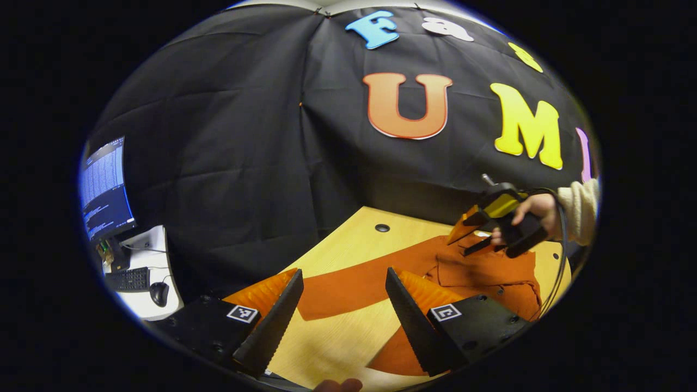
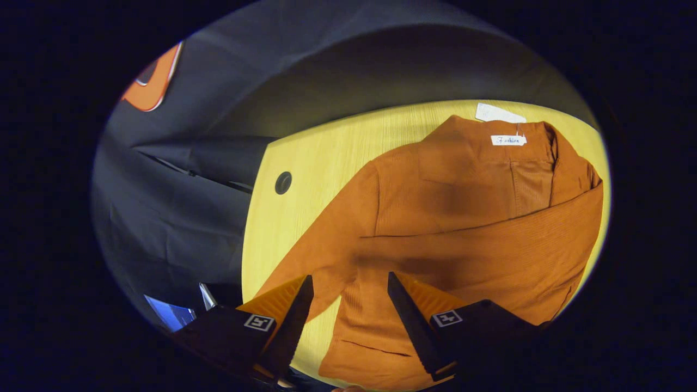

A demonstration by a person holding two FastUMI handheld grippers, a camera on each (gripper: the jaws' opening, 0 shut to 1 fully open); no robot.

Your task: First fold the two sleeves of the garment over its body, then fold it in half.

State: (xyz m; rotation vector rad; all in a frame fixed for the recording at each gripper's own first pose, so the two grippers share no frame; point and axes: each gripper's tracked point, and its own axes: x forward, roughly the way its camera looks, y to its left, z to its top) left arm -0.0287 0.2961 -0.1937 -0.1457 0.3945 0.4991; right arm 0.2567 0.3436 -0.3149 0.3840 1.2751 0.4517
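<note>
An orange jacket [image 2: 446, 196] lies flat on the wooden table [image 2: 321, 152], collar [image 2: 517, 141] at the far side. One sleeve [image 2: 490, 250] is folded across its body. The other sleeve [image 1: 354, 286] stretches out sideways over the table. My right gripper [image 2: 349, 277] hovers open above the jacket's lower body, nothing between its fingers. In the left gripper view a hand holds that right gripper [image 1: 465, 239] over the jacket [image 1: 484, 272]. My left gripper [image 1: 343, 277] stands open just above the outstretched sleeve, holding nothing.
A round cable hole [image 2: 283, 182] sits in the table near its back edge. A white paper tag [image 2: 498, 113] lies beyond the collar. Off the table's left are a monitor [image 1: 103, 188], keyboard [image 1: 128, 279] and mouse [image 1: 159, 293] on a white desk.
</note>
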